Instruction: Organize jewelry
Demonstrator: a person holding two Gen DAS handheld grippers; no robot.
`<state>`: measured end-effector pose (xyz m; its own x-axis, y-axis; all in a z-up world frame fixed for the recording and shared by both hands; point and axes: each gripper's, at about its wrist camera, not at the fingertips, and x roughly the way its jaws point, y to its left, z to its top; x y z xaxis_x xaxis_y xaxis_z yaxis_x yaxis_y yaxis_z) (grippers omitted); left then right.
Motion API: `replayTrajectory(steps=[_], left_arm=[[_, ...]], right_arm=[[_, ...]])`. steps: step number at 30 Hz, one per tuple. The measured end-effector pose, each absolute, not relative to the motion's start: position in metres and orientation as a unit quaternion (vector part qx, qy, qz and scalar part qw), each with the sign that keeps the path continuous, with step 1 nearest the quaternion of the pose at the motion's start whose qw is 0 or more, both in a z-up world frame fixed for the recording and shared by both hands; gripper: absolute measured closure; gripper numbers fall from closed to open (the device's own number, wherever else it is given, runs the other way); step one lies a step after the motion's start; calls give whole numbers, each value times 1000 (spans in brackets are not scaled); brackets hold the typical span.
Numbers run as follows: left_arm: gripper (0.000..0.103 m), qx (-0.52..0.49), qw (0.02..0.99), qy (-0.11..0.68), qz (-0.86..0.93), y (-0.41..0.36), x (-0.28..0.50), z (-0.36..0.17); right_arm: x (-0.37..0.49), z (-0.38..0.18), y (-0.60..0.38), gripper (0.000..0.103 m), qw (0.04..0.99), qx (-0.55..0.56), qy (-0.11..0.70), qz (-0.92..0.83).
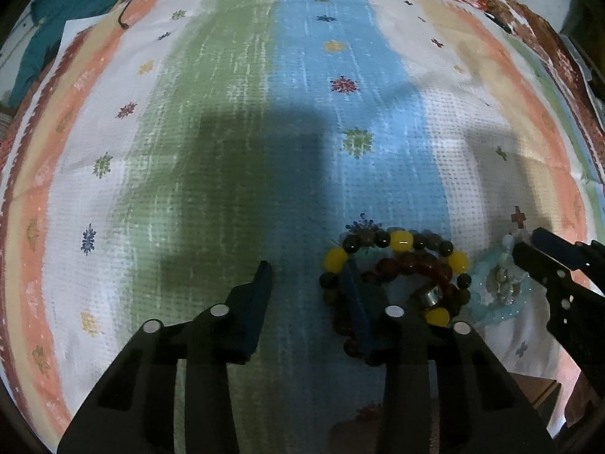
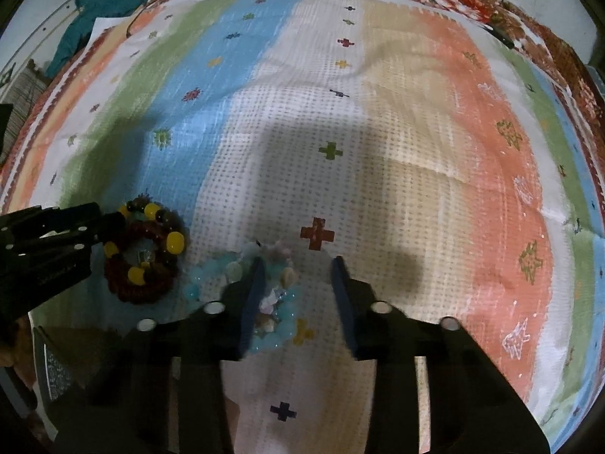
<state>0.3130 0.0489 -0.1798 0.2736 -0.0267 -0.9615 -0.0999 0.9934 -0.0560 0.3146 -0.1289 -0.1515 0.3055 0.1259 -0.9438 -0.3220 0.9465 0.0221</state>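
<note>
The right claw (image 2: 298, 265) gapes over the pale blue bracelet (image 2: 272, 302) — dark-and-yellow bracelets (image 2: 145, 249) beside the left claw (image 2: 109, 223).

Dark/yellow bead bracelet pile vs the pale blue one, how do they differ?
The dark and yellow bracelet pile has large brown, red and yellow beads; the pale blue bracelet pile has small translucent aqua beads and pastel charms. The dark pile lies on the blue stripe, the pale one on white. Each has an open claw's finger over it.

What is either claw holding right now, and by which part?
Nothing. Both claws are open: the left claw over the dark bracelets, the right claw over the pale-blue bracelet.
</note>
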Motion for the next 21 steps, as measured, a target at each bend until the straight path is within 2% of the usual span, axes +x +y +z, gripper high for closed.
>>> replayTrajectory(steps=[1, 4, 6, 21], left_arm=[[75, -53, 796, 603, 20, 48, 313, -180], [93, -32, 796, 603, 25, 42, 311, -183], [93, -26, 798, 601, 25, 41, 311, -185], [93, -59, 815, 575, 40, 59, 297, -152]], right_arm=[[314, -151, -128, 84, 803, -86, 573, 141], [314, -152, -125, 90, 802, -89, 572, 147], [313, -152, -126, 94, 802, -89, 571, 151], [307, -130, -129, 94, 819, -94, 546, 151]])
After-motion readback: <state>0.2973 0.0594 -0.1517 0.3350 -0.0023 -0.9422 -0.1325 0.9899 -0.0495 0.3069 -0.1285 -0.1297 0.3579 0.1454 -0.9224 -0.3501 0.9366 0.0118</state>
